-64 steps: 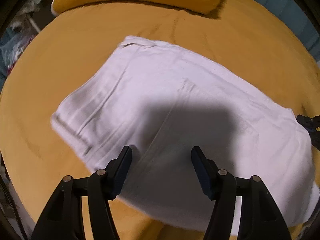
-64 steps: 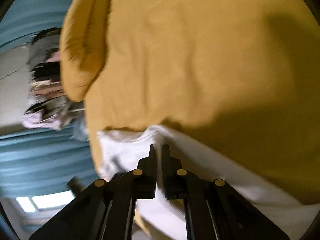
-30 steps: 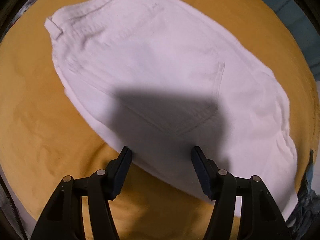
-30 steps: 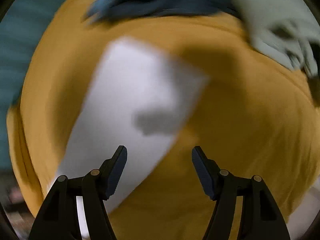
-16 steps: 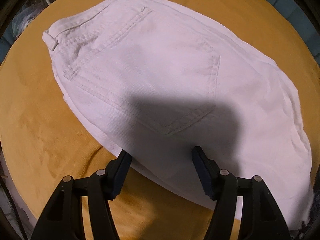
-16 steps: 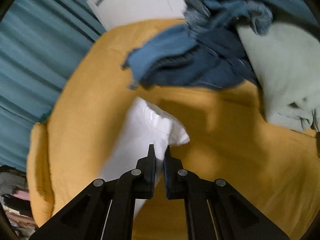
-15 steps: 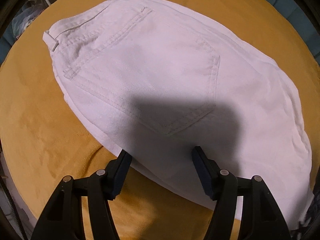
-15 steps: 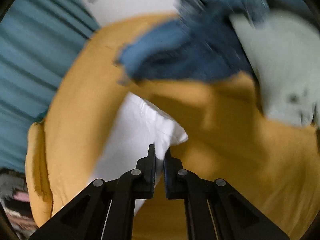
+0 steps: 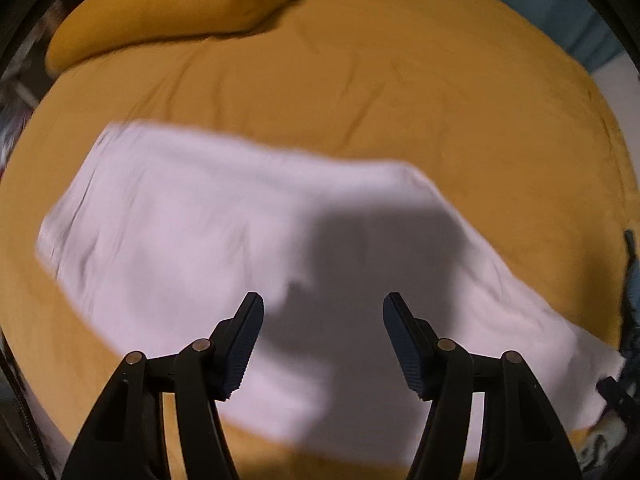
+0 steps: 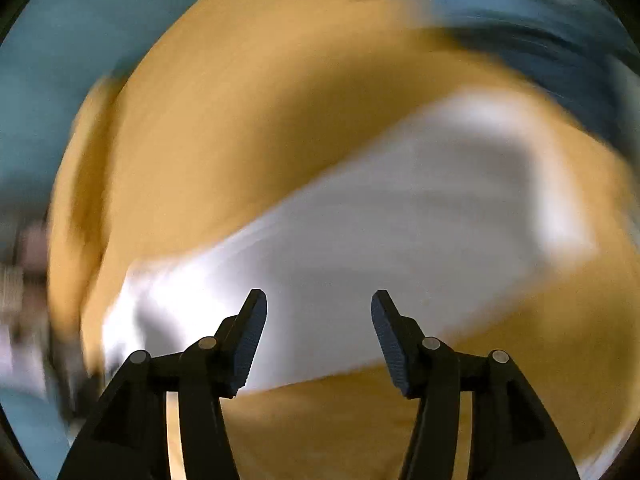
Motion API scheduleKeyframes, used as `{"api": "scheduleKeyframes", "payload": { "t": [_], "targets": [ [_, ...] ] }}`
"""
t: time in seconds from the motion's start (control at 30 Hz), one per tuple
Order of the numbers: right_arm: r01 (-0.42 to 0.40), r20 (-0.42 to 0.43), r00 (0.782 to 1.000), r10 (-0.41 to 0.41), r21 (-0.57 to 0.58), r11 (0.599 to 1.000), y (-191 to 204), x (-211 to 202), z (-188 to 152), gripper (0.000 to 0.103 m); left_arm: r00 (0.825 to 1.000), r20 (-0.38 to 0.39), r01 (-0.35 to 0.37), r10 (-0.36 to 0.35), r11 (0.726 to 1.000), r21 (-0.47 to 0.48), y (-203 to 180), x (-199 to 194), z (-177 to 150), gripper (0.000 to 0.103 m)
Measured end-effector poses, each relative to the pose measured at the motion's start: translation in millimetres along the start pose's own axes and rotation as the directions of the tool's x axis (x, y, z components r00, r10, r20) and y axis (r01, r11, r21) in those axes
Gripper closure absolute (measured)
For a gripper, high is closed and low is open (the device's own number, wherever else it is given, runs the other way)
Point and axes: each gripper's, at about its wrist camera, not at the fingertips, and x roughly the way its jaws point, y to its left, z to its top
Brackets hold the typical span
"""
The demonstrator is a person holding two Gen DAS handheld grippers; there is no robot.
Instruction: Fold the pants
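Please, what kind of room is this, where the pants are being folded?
Most likely a bedroom. The white pants lie on a wide mustard bedsheet with a matching pillow at its far end. More clothes, blue and blurred, lie on the same sheet.

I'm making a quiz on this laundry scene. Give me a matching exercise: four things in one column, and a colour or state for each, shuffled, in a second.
Things:
1. pants
2. bed cover
3. left gripper
4. heap of clothes

Colours or states:
A. mustard yellow
B. blue, blurred, at the top right of the right wrist view
C. white, lying flat
D. jaws apart, nothing between them

Pairs: 1-C, 2-A, 3-D, 4-B
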Motion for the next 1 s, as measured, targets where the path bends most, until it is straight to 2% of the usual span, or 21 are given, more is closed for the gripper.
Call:
{"api": "scheduleKeyframes", "payload": {
  "t": [0.03,0.07,0.13,0.2,0.23,0.27,0.3,0.43,0.47,0.5,0.53,0.6,0.67,0.73,0.77,0.83,0.87,0.9,0.93,0.97,1.0],
  "targets": [
    [-0.002,-0.041,0.999,-0.003,-0.140,0.990,32,19,11,0.046,1.000,-0.022,-0.007,0.008,1.000,0.019,-1,11,10,0.043],
    [0.015,-0.074,0.997,-0.037,-0.283,0.959,63,38,20,0.046,0.999,-0.043,-0.008,0.009,1.000,0.024,4,23,15,0.043],
    [0.065,-0.129,0.979,-0.160,-0.544,0.837,121,84,34,0.046,0.997,-0.075,0.011,-0.010,1.000,0.013,3,39,30,0.043],
    [0.050,-0.172,0.961,-0.216,-0.661,0.749,148,112,33,0.046,0.997,-0.071,0.007,-0.006,1.000,0.015,2,47,40,0.043],
    [0.049,-0.175,0.956,-0.234,-0.693,0.720,152,123,36,0.049,0.998,-0.064,-0.004,0.006,1.000,0.021,0,53,46,0.043],
    [0.054,-0.176,0.955,-0.240,-0.692,0.720,151,132,45,0.077,0.998,-0.062,-0.009,0.010,1.000,0.020,0,57,50,0.043],
    [0.027,-0.206,0.955,-0.213,-0.654,0.756,149,134,51,0.092,0.998,-0.065,-0.010,0.011,1.000,0.016,0,61,54,0.043],
    [-0.047,-0.213,0.976,-0.044,-0.404,0.913,112,133,88,0.100,0.996,-0.082,-0.035,0.036,0.999,0.013,1,87,77,0.038],
    [-0.039,-0.209,0.977,-0.042,-0.367,0.930,101,141,96,0.103,0.996,-0.083,-0.041,0.042,0.999,0.018,2,90,82,0.037],
    [0.011,-0.190,0.978,-0.084,-0.357,0.934,93,147,98,0.103,0.995,-0.083,-0.047,0.049,0.999,0.023,0,94,87,0.035],
    [0.022,-0.193,0.977,-0.094,-0.347,0.938,89,150,97,0.103,0.995,-0.084,-0.052,0.054,0.998,0.030,-1,96,90,0.035],
    [0.009,-0.213,0.974,-0.079,-0.312,0.950,82,157,93,0.103,0.995,-0.087,-0.052,0.055,0.998,0.040,-1,99,93,0.034],
    [0.039,-0.180,0.980,-0.089,-0.262,0.964,79,148,92,0.102,0.995,-0.090,-0.046,0.050,0.998,0.044,1,103,103,0.033],
    [0.029,-0.115,0.992,-0.055,-0.217,0.976,84,122,89,0.100,0.995,-0.091,-0.039,0.043,0.998,0.045,9,105,111,0.033],
    [-0.011,-0.087,0.996,-0.007,-0.208,0.978,91,110,88,0.098,0.995,-0.090,-0.038,0.042,0.998,0.048,12,103,102,0.033],
    [-0.110,-0.081,0.992,0.095,-0.212,0.971,104,102,80,0.083,0.995,-0.090,-0.036,0.041,0.998,0.058,15,98,98,0.033],
    [-0.126,-0.109,0.989,0.102,-0.240,0.963,115,104,74,0.059,0.995,-0.089,-0.035,0.041,0.997,0.066,16,97,98,0.032],
    [-0.135,-0.137,0.986,0.099,-0.276,0.952,125,109,69,0.052,0.995,-0.087,-0.033,0.040,0.997,0.075,22,96,96,0.032],
    [-0.127,-0.177,0.982,0.071,-0.327,0.936,136,121,60,0.052,0.996,-0.086,-0.030,0.037,0.996,0.085,22,96,95,0.032],
    [-0.106,-0.208,0.978,0.029,-0.368,0.924,143,134,55,0.058,0.996,-0.085,-0.027,0.035,0.995,0.094,24,98,95,0.031],
    [-0.042,-0.212,0.976,-0.055,-0.426,0.904,147,148,48,0.082,0.996,-0.085,-0.022,0.031,0.995,0.101,24,96,89,0.029]
  ]
}}
